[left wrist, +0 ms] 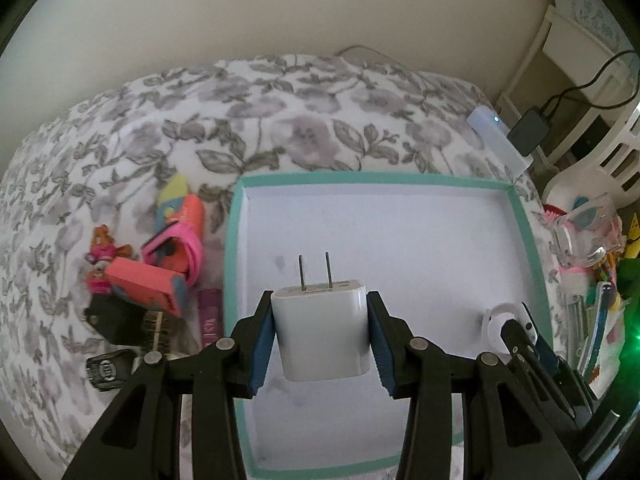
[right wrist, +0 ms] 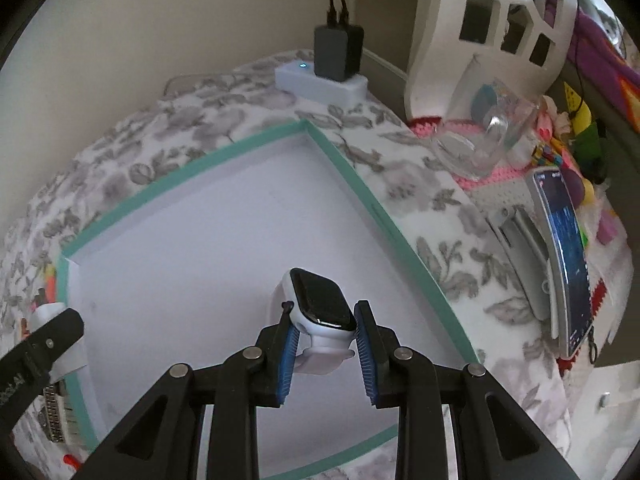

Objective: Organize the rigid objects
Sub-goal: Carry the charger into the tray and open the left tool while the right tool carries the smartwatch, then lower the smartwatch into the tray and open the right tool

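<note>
Both hands are carrying things over the tray (left wrist: pixel 234 240), a shallow white box with a teal rim, so the step in hand looks like the drop-off stage of the sorting. The left claw (left wrist: pixel 320 332) is clamping a white plug (left wrist: pixel 322 328) by its two sides, prongs pointing toward twelve o'clock, over the tray's middle in the left wrist view. The right claw (right wrist: pixel 324 346) is gripping a white watch (right wrist: pixel 320 308) at its strap end, the dark face tilting up toward one o'clock; in the left wrist view that same claw is showing at four o'clock, near the tray's right rim.

Neither thing appears to be resting on the tray floor yet. The next move probably calls for lowering each claw until its load is touching the white bottom, then parting the pads and keeping plug and watch well apart.

A pile of unsorted things (left wrist: pixel 160 272) is lying at nine o'clock of the tray: pink and orange pieces, a small figurine, a black key fob.

The tray is sitting on a bed with a grey floral cover (left wrist: pixel 280 112). At one o'clock a power strip (right wrist: pixel 320 84) with a black charger is lying at the bed's corner, beside a white basket (right wrist: pixel 480 32), and a phone (right wrist: pixel 568 256) is lying at three o'clock
</note>
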`<move>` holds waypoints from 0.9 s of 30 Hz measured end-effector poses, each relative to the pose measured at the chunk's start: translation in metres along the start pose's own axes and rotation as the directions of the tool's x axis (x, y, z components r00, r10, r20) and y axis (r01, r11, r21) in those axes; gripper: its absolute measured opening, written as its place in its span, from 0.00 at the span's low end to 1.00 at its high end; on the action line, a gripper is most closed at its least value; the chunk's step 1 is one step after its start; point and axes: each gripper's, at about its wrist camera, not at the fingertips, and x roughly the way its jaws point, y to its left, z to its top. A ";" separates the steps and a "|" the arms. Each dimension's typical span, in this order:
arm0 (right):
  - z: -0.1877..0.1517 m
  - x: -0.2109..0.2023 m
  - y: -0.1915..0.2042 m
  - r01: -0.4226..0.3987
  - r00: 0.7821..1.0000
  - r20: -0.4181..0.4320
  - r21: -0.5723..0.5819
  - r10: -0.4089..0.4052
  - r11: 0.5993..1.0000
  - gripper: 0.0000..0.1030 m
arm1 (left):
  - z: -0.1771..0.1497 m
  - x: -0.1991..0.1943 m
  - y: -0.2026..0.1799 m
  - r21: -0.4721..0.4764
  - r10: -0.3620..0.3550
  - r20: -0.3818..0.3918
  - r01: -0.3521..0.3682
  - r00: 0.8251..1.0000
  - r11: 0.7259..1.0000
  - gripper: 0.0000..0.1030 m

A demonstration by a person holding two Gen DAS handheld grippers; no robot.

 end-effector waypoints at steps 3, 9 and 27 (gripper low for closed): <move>0.000 0.001 0.000 0.015 1.000 0.000 -0.011 -0.015 1.000 0.29 | -0.003 0.011 -0.003 0.014 0.008 -0.022 -0.008 1.000 1.000 0.44; -0.002 0.002 0.000 0.036 0.999 -0.002 -0.018 -0.036 0.999 0.29 | -0.008 0.021 -0.007 0.039 0.017 -0.039 -0.015 0.999 0.999 0.45; -0.003 -0.014 0.009 0.013 0.997 0.072 -0.053 -0.009 0.999 0.72 | -0.007 -0.001 0.019 -0.033 0.022 0.014 -0.022 1.000 0.999 0.86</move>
